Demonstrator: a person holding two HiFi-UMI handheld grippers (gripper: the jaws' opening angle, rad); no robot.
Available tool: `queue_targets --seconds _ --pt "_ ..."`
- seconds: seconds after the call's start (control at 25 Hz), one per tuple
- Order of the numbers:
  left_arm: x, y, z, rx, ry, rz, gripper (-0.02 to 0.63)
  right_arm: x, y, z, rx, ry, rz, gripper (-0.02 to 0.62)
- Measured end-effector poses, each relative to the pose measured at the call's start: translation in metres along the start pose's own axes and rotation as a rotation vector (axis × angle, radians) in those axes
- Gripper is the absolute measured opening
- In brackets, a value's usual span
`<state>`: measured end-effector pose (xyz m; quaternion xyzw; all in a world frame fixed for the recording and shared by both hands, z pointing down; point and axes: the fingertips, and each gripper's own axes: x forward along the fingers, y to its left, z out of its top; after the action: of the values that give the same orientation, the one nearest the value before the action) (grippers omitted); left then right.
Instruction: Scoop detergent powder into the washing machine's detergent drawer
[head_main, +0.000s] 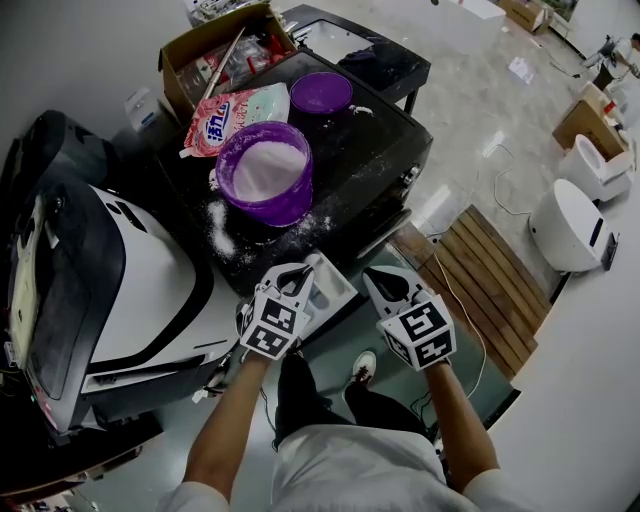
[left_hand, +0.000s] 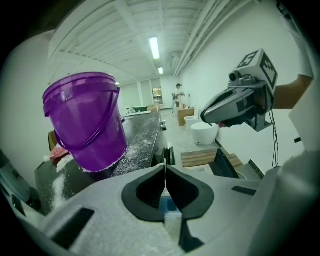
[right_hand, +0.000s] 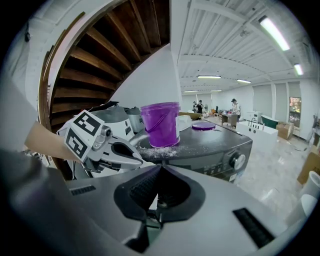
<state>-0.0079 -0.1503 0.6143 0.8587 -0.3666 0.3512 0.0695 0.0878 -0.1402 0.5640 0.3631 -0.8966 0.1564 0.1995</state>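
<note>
Both jaws of the left hand-held gripper (left_hand: 165, 175) are seen pressed together on nothing, and the right hand-held gripper (right_hand: 159, 172) is likewise closed and empty; both are held just near of the washing machine top (head_main: 385, 150). The purple bucket (head_main: 265, 175) of powder stands on that top, toward its left, with spilled powder (head_main: 220, 228) around it. No scoop or open drawer can be made out. If the bucket were nudged by closed jaws, it could be slid or tipped on the loose grains, and more powder lost.
</note>
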Motion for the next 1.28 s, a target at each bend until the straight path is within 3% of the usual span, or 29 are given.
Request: queue_targets --seconds 0.28,0.48,0.72,1.12,1.28 --pt "0.001 -0.008 0.003 0.222 0.052 0.040 0.014 0.001 0.001 -0.001 0.005 0.002 0.002 -0.003" --pt "0.002 -0.011 0.000 0.338 0.092 0.067 0.014 -0.001 -0.001 -0.003 0.009 0.001 -0.003 -0.003" --pt "0.003 -0.022 -0.003 0.623 0.149 0.104 0.014 -0.004 -0.002 -0.005 0.014 -0.004 -0.007 -0.003" --pt "0.002 -0.028 -0.003 0.842 0.183 0.154 0.014 -0.014 -0.006 -0.005 0.018 -0.011 -0.021 -0.003" --pt "0.002 -0.033 -0.006 0.965 0.207 0.158 0.014 -0.017 -0.007 -0.005 0.020 -0.013 -0.025 -0.003"
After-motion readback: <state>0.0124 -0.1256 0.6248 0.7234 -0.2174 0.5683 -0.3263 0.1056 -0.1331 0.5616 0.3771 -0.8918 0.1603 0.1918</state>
